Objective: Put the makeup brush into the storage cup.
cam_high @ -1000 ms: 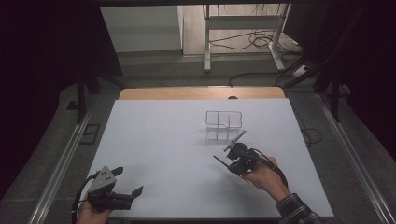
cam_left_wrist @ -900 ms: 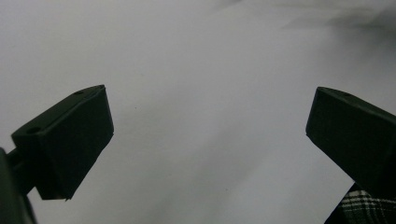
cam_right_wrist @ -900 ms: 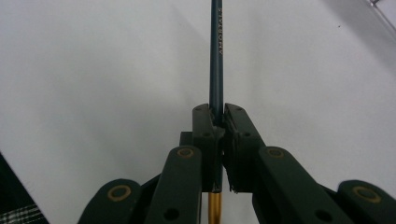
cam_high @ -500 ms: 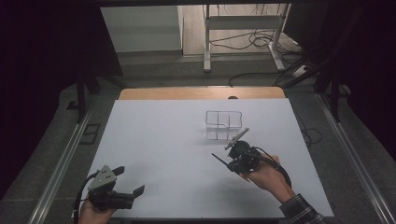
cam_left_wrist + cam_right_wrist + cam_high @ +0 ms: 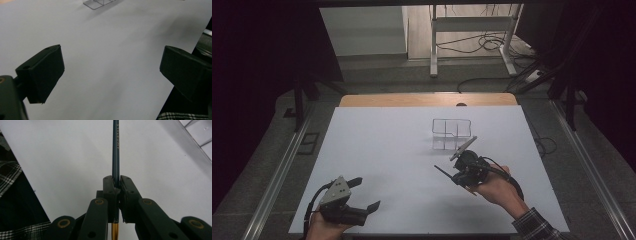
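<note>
My right gripper [image 5: 455,175] hovers over the white table [image 5: 387,150], right of centre, and is shut on a dark blue-green pencil [image 5: 441,171]. In the right gripper view the pencil [image 5: 115,150] runs straight out from between the closed jaws [image 5: 117,180], its gold end behind them. A clear divided organizer [image 5: 452,132] stands just beyond that hand. My left gripper [image 5: 368,193] is at the front left edge. Its jaws [image 5: 111,67] stand wide open and have just been closing slightly with nothing between them.
The organizer's corner [image 5: 97,3] lies far ahead of the left jaws, and its wall [image 5: 197,132] is at the upper right of the right gripper view. A plaid sleeve [image 5: 534,227] enters at the bottom right. Dark floor, rails and cables surround the table.
The left hand has shifted a little to the right and forward along the front edge. The right hand has lifted slightly with the pencil still clamped.
</note>
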{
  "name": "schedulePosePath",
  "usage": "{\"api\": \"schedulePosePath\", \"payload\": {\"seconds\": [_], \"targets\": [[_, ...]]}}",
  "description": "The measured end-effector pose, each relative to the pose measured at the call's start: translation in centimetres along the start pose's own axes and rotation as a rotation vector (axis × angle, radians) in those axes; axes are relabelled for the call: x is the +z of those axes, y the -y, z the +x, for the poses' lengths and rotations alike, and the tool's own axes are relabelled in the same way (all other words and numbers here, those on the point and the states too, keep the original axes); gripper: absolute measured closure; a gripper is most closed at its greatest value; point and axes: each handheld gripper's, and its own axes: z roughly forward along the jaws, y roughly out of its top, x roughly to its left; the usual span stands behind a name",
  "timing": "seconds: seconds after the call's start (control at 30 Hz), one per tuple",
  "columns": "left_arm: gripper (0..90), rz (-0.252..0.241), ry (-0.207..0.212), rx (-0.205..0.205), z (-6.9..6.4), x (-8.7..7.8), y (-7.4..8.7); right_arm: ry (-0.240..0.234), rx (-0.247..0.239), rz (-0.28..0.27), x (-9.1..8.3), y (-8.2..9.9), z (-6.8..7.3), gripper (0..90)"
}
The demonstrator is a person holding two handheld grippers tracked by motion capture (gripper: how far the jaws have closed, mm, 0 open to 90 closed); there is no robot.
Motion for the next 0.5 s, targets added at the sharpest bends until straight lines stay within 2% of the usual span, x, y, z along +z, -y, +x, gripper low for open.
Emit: {"api": "schedulePosePath", "payload": {"seconds": [0.2, 0.33, 0.37, 0.5], "targets": [[8.2, 0.034, 0.019, 0.057, -0.2, 1.3, -0.9, -0.015, -0.016, -0.004, -0.3, -0.2, 0.4, 83.4], [8.8, 0.034, 0.023, 0.075, -0.3, 1.6, -1.3, -0.015, -0.027, -0.001, -0.5, -0.4, 0.6, 83.4], [9.1, 0.040, 0.021, 0.096, -0.3, 1.8, -1.7, -0.021, -0.033, -0.004, -0.6, -0.5, 0.8, 83.4], [10.1, 0.045, 0.019, 0.129, -0.5, 2.2, -2.4, -0.035, -0.049, -0.011, -0.8, -0.8, 1.1, 83.4]]}}
